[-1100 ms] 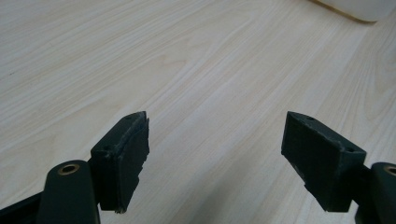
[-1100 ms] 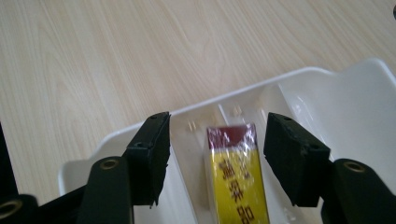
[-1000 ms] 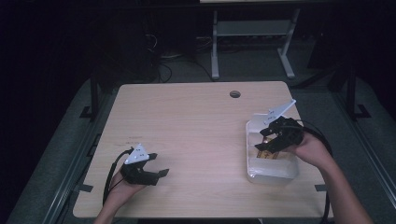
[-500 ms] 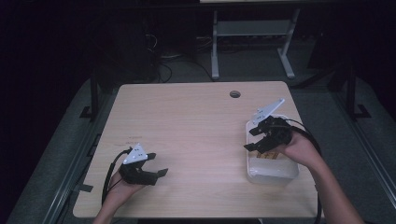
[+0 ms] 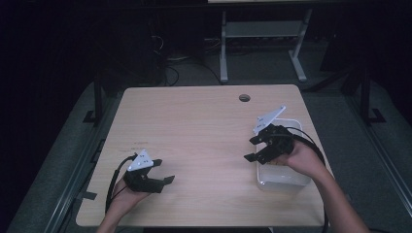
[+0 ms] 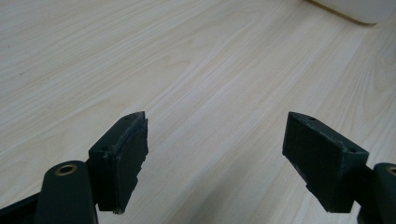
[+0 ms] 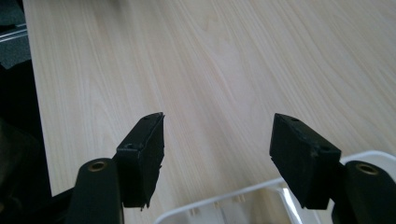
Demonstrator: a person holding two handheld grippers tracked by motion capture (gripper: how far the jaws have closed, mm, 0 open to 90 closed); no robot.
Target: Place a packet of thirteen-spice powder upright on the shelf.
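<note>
My left gripper (image 5: 165,171) rests low over the near left part of the wooden table (image 5: 204,126), held in a hand. Its jaws stand open with only bare wood between them (image 6: 215,140). My right gripper (image 5: 250,149) hovers at the left rim of a white plastic container (image 5: 284,180) on the table's right side and points toward the middle of the table. Its jaws have just been opening and are open, with nothing between them (image 7: 217,140). The container's rim (image 7: 224,205) lies just under the right jaws.
A round cable hole (image 5: 244,98) sits near the table's far edge. A corner of the white container (image 6: 355,9) shows far off in the left gripper view. Dark floor and a metal stand (image 5: 262,34) lie beyond the table.
My right gripper has moved left, from above the container to its left rim, and its jaws have spread a little. The left gripper has stayed where it was.
</note>
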